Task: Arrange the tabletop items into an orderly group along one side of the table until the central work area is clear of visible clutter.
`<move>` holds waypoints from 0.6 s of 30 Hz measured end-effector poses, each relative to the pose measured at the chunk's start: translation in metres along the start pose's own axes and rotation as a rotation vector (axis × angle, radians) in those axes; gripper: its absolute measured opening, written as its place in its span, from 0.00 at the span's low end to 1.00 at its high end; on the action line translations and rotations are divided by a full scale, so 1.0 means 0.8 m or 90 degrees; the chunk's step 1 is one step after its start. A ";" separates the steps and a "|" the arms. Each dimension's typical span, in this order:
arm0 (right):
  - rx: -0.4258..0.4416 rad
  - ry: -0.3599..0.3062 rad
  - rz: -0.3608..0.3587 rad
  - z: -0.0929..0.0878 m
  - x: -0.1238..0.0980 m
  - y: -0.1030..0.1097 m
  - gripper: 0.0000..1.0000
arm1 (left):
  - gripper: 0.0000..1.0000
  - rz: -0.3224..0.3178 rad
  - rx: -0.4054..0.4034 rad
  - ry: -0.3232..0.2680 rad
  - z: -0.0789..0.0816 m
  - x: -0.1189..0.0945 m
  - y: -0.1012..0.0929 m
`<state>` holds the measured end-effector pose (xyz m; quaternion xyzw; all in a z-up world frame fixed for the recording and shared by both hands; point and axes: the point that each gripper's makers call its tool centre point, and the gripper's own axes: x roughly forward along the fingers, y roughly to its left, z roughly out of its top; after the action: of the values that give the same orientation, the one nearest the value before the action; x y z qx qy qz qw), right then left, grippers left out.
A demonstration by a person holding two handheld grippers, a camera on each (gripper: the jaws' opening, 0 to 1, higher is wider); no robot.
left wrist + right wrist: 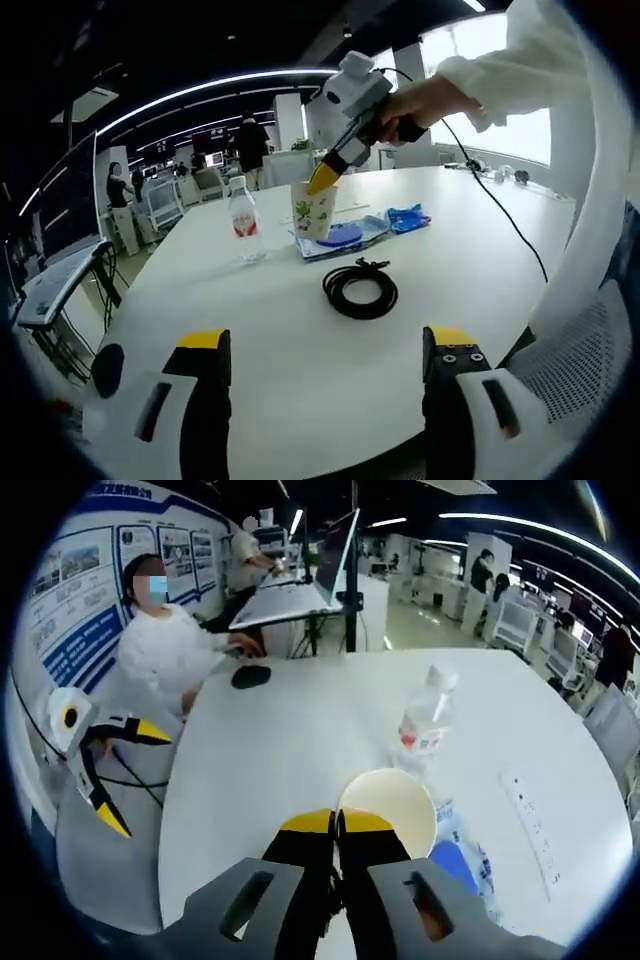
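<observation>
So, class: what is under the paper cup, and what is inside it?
The cup stands on a flat tray beside a blue lid. Inside, only pale wall shows; the right gripper, shut on its rim, hides the bottom.

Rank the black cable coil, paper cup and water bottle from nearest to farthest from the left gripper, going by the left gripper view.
From the left gripper:
1. Black cable coil, just ahead, slightly right.
2. Paper cup, farther back, centre, pinched at its rim by the right gripper.
3. Water bottle, left; about as far as the cup, too close to call.
</observation>
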<state>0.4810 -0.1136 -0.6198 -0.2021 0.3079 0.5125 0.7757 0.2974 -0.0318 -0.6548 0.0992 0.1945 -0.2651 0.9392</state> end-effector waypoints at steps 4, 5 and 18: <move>-0.013 0.009 0.000 0.002 0.008 -0.010 0.00 | 0.81 0.002 -0.004 0.002 -0.003 0.002 0.001; -0.016 0.011 0.000 0.002 0.010 -0.012 0.00 | 0.81 0.001 -0.006 0.005 -0.005 0.002 0.001; -0.049 0.022 -0.024 0.008 0.043 -0.062 0.00 | 0.81 -0.002 0.003 0.022 -0.012 0.005 -0.001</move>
<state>0.5383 -0.1062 -0.6391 -0.2462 0.2979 0.5058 0.7713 0.2968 -0.0317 -0.6654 0.1057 0.2101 -0.2657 0.9349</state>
